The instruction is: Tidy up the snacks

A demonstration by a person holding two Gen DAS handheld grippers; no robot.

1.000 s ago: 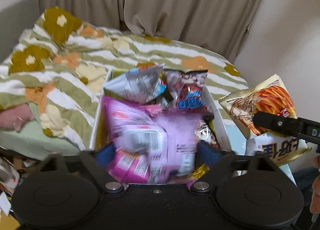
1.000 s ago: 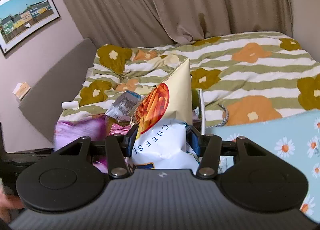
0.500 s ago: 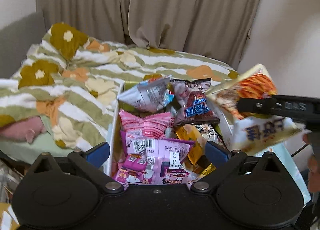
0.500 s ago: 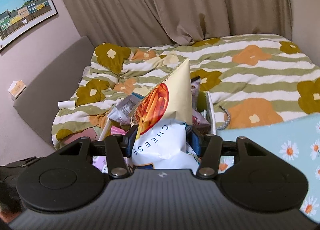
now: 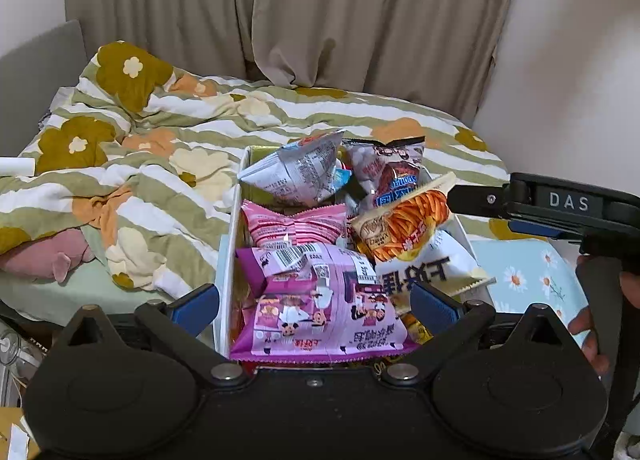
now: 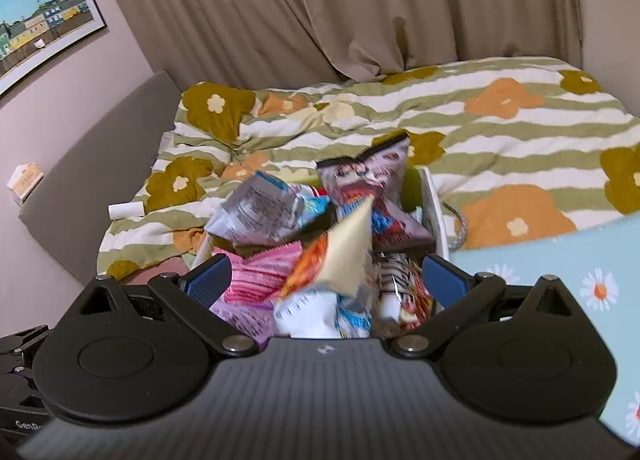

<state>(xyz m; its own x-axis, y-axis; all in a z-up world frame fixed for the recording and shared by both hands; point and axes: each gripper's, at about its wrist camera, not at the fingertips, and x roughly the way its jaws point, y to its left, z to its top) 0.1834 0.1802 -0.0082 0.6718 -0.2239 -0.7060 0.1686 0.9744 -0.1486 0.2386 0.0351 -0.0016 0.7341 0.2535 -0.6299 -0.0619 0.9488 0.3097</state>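
**A:** We are at the drop: our right tongs (image 6: pixel 326 280) have just sprung wide apart, and the cheese-stick bag (image 5: pixel 408 227) lies free between the jaws, no pad pressing on it, blurred in the right wrist view as it settles onto the pile.

**B:** And it sits inside the white box (image 5: pixel 226 260), at its right side, leaning on the purple packet (image 5: pixel 320 300) and the pink packet (image 5: pixel 296 221). The box itself rests at the near edge of the bed (image 5: pixel 160 147), with the blue daisy cloth (image 5: pixel 524 280) just beside it.

**A:** Our left tongs (image 5: pixel 314 304) stand fully apart too, holding nothing, poised over the near end of the box.

**B:** We judge this bag's placement done. The box looks heaped, with 2 packs, the grey one (image 5: pixel 296 171) and the dark one (image 5: pixel 390 171), standing proud at the far end.

**A:** So next we likely pull the right tongs clear without dragging the bag, then look for any snack outside the box; none shows here.
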